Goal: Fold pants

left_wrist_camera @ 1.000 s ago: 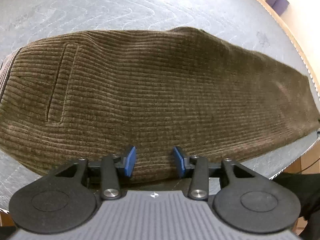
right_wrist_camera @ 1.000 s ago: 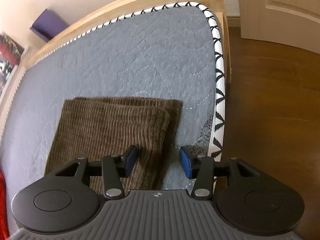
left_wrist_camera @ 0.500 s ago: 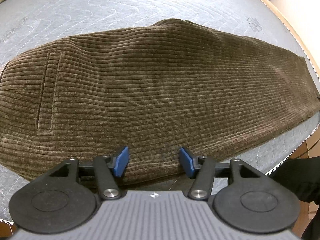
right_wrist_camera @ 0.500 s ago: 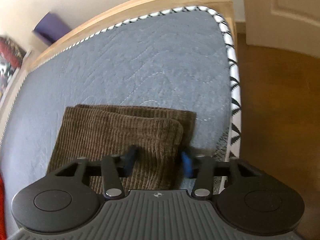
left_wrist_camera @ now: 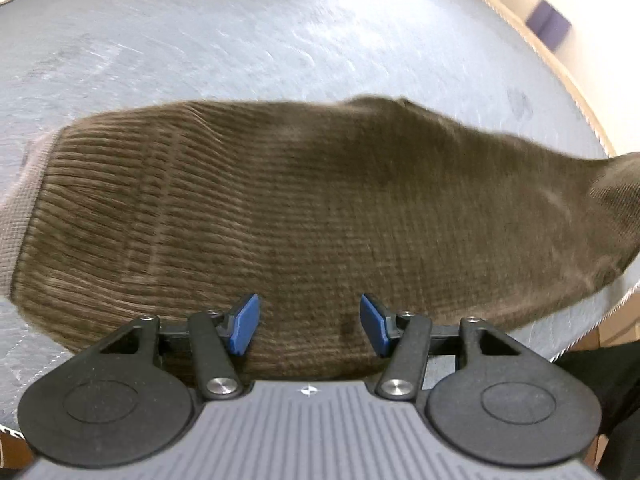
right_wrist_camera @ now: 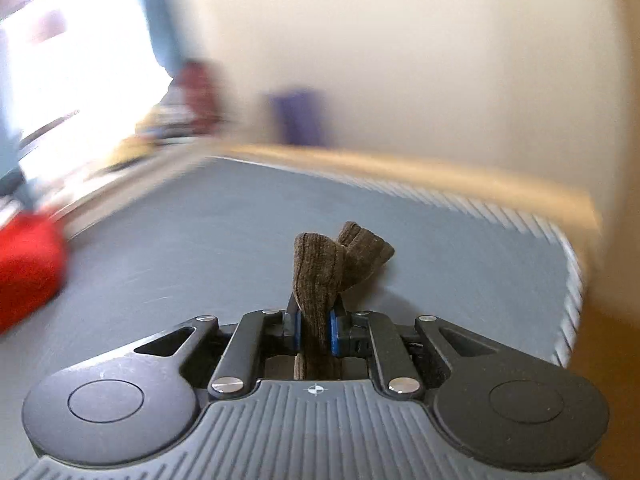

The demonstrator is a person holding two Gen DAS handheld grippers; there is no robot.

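Pants [left_wrist_camera: 312, 216]: brown corduroy, spread lengthwise across the grey mattress [left_wrist_camera: 240, 40], waist end at the left of the left wrist view, leg end at the right lifted off the bed.
Leg end [right_wrist_camera: 320, 276]: bunched and pinched upright in the right wrist view, raised clear of the mattress, presumably so it can be carried over toward the waist for a fold.
Right tongs [right_wrist_camera: 315, 332]: clenched on the leg end, both blue pads pressing the corduroy; just been closing, cloth between them.
Left tongs [left_wrist_camera: 309, 330]: released, blue pads standing apart above the near edge of the pants; just been opening wider; nothing gripped, cloth only beneath them.
Reason for left position: probably poised over the middle of the near edge to steady or pin the cloth where the crease should fall.
Step in hand: judged as the start of the lengthwise fold, leg end up, rest flat.
Risk: two stacked leg layers may slip apart in a narrow pinch.
Surroundings: wooden bed frame [right_wrist_camera: 440, 172] beyond the mattress edge, red thing [right_wrist_camera: 28, 264] at left, too blurred to identify.
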